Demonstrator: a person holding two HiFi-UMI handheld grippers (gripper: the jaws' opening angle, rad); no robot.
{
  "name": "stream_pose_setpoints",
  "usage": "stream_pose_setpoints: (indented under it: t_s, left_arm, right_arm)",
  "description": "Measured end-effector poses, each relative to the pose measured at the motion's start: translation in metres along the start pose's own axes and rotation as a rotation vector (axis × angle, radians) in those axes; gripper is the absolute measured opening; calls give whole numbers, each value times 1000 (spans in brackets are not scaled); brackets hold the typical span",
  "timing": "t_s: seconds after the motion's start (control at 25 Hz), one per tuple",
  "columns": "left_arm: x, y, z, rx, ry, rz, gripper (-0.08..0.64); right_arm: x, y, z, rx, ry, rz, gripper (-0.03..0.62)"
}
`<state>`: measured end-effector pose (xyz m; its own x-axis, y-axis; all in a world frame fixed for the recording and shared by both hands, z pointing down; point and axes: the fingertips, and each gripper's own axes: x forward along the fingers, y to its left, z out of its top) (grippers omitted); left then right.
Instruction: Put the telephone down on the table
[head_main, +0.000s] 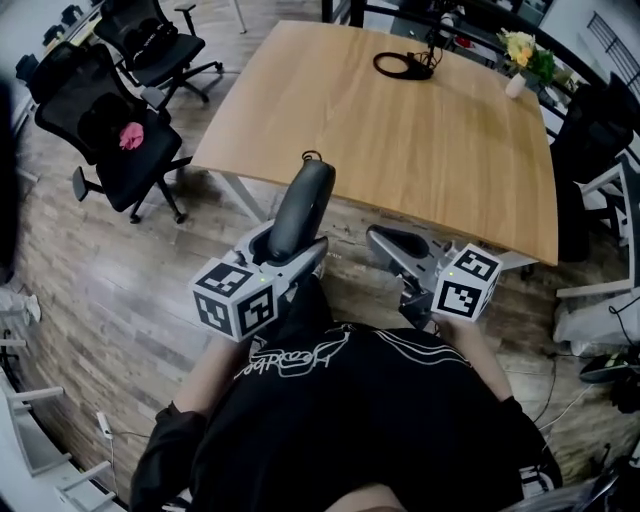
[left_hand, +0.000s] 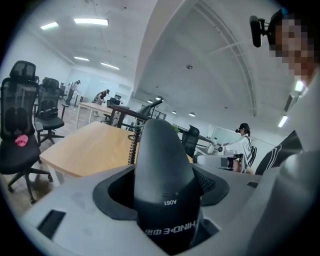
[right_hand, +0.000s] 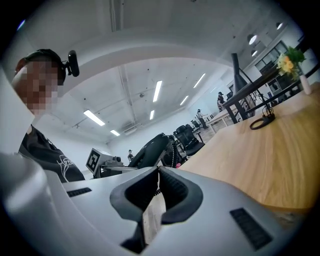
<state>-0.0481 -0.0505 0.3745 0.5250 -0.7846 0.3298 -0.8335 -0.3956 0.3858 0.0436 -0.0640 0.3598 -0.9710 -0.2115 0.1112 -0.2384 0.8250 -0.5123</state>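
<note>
A black telephone handset stands tilted upright in front of the near edge of the wooden table, held above the floor. My left gripper is shut on its lower end. In the left gripper view the handset fills the gap between the jaws, with a coiled cord behind it. My right gripper hangs to the right of the handset, short of the table edge. In the right gripper view its jaws meet with nothing between them, and the handset shows to the left.
A black cable loop and a vase of flowers sit at the table's far side. Black office chairs stand at the left, one with a pink object on it. Another chair stands at the right.
</note>
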Motion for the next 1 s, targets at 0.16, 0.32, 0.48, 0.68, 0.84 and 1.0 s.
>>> stream_pose_setpoints:
  t_s: [0.16, 0.32, 0.48, 0.68, 0.84, 1.0]
  left_arm:
    - [35, 32, 22, -4, 29, -31, 299]
    - [68, 70, 48, 3, 59, -54, 299]
    - [95, 111, 74, 11, 72, -76, 299]
    - [127, 164, 103, 10, 103, -80, 299]
    - [150, 204, 112, -3, 130, -80, 299]
    - [172, 233, 119, -14, 153, -79, 299]
  right_arm:
    - [21, -40, 22, 27, -15, -46, 40]
    - [49, -79, 48, 44, -35, -74, 40]
    - [81, -114, 71, 59, -54, -101, 40]
    - [122, -158, 97, 88, -56, -131, 40]
    - [151, -189, 102, 119, -44, -148, 40]
    - [169, -215, 105, 150, -25, -166, 40]
